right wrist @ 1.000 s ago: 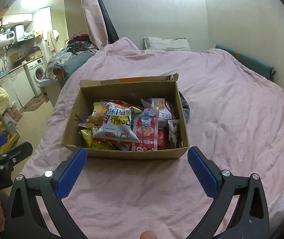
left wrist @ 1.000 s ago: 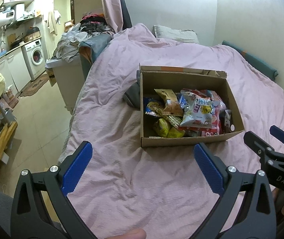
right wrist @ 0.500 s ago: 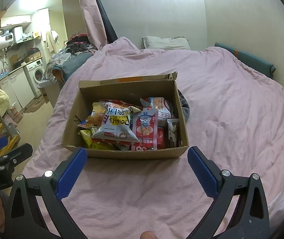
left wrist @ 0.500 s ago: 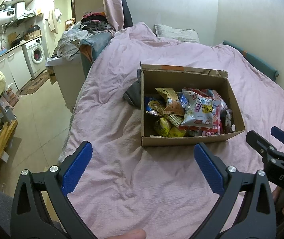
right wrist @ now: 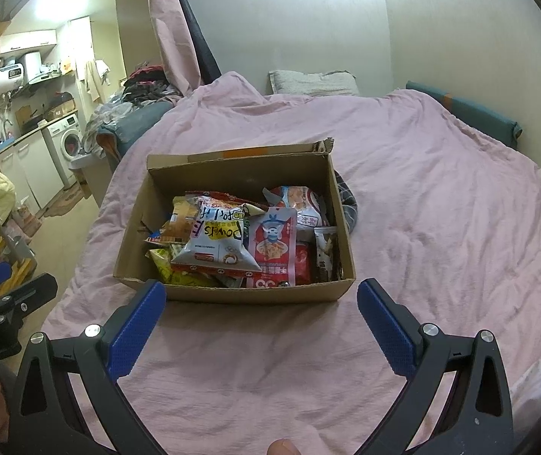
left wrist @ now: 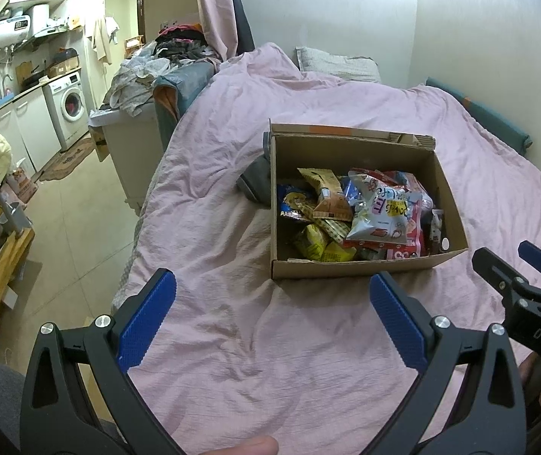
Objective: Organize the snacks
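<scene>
On the pink bedspread point(right wrist: 422, 208) a cardboard box point(right wrist: 232, 292) is standing open, and every snack I am seeing is lying inside it; none is showing loose on the cover around it in either view. The packets are lying in a loose heap rather than in rows: a white bag point(right wrist: 215, 244) is sitting on top near the front, a red pouch point(right wrist: 274, 242) is leaning beside it, a tan packet point(left wrist: 325, 195) is tilting up toward the back, and yellow packets point(left wrist: 318, 244) are lying low at the front. The left gripper point(left wrist: 272, 322) is hovering over the cover just short of the box, its blue pads spread wide and gripping nothing. The right gripper point(right wrist: 261, 324) is hovering likewise at the near wall of the box, spread equally wide and also carrying nothing. In my judgement the scene is fitting two stages equally: the snacks may be sitting gathered in the box as the finished result, or they may be waiting there, jumbled, to be sorted out onto the bed. Nothing visible is settling which. A dark cloth point(right wrist: 346, 204) is lying against the outside of the box on the bed; it is not looking like a snack. If tidiness within the box is the standard, the heap is falling short of it; if gathering is the standard, it is being met.
</scene>
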A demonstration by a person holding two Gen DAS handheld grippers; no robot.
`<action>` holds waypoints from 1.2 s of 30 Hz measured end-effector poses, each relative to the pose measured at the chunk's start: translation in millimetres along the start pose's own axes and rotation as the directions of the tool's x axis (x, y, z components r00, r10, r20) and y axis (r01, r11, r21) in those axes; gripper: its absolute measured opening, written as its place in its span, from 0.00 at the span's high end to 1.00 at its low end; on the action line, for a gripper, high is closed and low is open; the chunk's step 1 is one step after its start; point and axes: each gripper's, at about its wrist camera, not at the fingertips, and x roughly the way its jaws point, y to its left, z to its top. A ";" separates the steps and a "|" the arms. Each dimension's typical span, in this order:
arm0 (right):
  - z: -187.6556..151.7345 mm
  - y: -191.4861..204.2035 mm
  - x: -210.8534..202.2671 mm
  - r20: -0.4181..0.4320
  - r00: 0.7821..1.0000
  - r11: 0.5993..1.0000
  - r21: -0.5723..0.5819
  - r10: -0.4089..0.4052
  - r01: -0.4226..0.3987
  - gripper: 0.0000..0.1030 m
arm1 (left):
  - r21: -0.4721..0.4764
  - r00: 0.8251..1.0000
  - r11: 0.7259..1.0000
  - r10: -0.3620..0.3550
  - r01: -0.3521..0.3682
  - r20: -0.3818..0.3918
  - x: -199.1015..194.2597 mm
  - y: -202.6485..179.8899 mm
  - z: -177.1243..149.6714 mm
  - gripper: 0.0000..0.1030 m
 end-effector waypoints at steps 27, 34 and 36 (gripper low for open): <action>-1.6 -2.3 -0.4 -0.001 1.000 1.000 0.010 -0.003 0.003 0.00 | -0.010 1.000 1.000 0.001 -0.001 -0.005 1.3 0.6 0.1 0.02; -1.7 -2.8 -0.7 -0.001 1.000 1.000 0.013 -0.003 0.003 0.00 | -0.012 1.000 1.000 0.001 -0.001 -0.007 1.6 0.8 -0.4 0.02; -1.9 -2.7 -1.4 -0.001 1.000 1.000 0.014 -0.003 0.003 0.00 | -0.011 1.000 1.000 0.002 -0.002 -0.006 1.4 0.9 -0.5 0.02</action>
